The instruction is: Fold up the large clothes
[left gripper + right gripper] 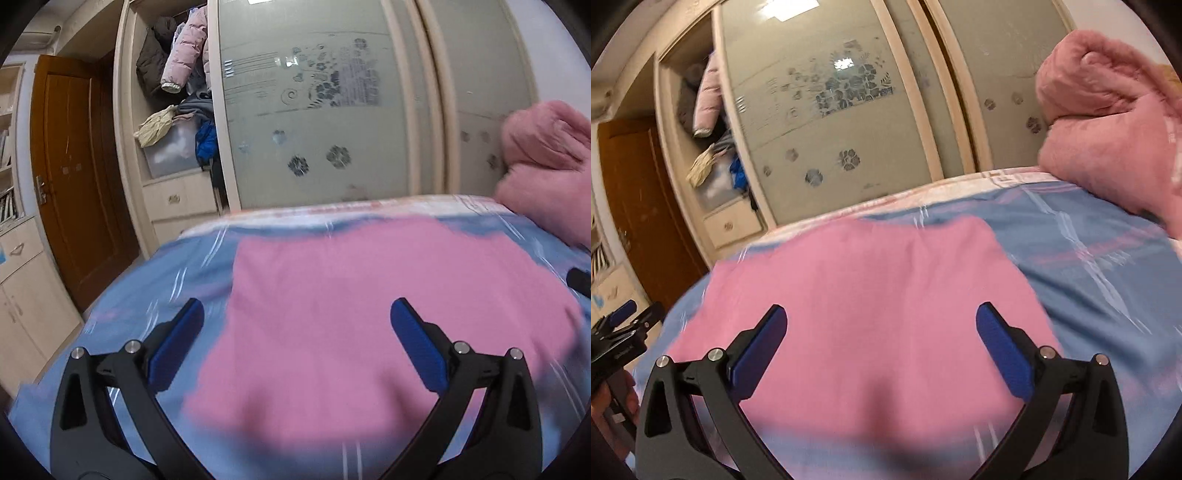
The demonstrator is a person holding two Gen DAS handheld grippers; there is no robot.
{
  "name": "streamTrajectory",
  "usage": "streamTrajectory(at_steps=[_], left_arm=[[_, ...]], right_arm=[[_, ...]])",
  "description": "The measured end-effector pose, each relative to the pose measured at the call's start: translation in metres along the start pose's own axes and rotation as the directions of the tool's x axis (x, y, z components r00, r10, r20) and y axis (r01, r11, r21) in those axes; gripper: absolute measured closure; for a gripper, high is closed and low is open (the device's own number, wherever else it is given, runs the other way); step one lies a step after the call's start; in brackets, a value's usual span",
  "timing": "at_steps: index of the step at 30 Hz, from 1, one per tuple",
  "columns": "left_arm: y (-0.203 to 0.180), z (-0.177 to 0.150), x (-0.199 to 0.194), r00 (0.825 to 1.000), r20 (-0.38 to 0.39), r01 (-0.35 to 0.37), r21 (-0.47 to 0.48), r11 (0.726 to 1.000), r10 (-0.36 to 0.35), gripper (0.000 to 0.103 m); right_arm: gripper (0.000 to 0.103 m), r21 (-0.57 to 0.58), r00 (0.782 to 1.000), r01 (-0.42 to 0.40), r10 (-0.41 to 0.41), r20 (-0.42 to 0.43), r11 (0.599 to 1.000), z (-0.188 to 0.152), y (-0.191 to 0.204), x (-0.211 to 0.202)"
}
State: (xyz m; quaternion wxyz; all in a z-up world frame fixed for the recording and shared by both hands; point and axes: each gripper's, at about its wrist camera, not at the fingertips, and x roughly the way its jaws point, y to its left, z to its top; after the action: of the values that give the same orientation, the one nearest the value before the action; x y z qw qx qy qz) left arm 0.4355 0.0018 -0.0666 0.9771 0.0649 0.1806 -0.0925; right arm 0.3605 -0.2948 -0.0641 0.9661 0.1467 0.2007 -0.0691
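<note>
Left gripper (297, 319) fingers spread apart, holding nothing, above pink garment (369, 314). Right gripper (881, 325) also spread apart, holding nothing, above same garment (871, 295). Garment lies flat on blue bed sheet (1089, 295). Folded pink blanket (1108, 140) on sheet, beyond garment, near wardrobe doors (831, 110). Frames blurred.

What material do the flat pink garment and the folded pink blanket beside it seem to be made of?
The pink garment looks like thin, matte woven or knit cloth: it lies flat with soft creases, though blur hides its weave. The pink blanket looks like thick fleece or plush: its surface is fuzzy and its folds bulge.
</note>
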Motion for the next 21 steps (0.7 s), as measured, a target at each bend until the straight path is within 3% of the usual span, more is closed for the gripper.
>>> streamTrajectory(at_steps=[3,5,8,10,13,21], left_arm=[[-0.004,-0.039,-0.06,0.999,0.001,0.043,-0.007,0.999,-0.043,0.002],[-0.012,-0.061,-0.088,0.997,-0.064,0.053,0.002,0.999,-0.053,0.002],[-0.018,-0.081,-0.112,0.998,-0.068,-0.007,-0.007,1.0,0.007,0.002],[-0.018,-0.079,-0.12,0.995,-0.1,-0.008,-0.013,1.0,0.007,0.002],[-0.016,-0.07,-0.14,0.997,-0.079,0.016,-0.035,0.999,-0.019,0.002],[-0.019,-0.054,-0.164,0.991,-0.13,0.031,-0.055,0.998,-0.038,0.002]], right_arm=[[0.001,-0.075,0.995,0.091,-0.093,-0.027,0.993,-0.036,0.007,-0.062],[0.001,-0.103,0.99,0.132,-0.136,-0.036,0.986,-0.052,0.014,-0.086],[0.001,-0.118,0.983,0.174,-0.178,-0.03,0.978,-0.071,0.021,-0.112],[0.001,-0.141,0.978,0.19,-0.2,-0.058,0.972,-0.075,0.032,-0.119],[0.001,-0.197,0.98,0.188,-0.198,-0.032,0.962,-0.077,0.047,-0.135],[0.001,-0.208,0.987,0.148,-0.156,-0.023,0.967,-0.067,0.069,-0.171]])
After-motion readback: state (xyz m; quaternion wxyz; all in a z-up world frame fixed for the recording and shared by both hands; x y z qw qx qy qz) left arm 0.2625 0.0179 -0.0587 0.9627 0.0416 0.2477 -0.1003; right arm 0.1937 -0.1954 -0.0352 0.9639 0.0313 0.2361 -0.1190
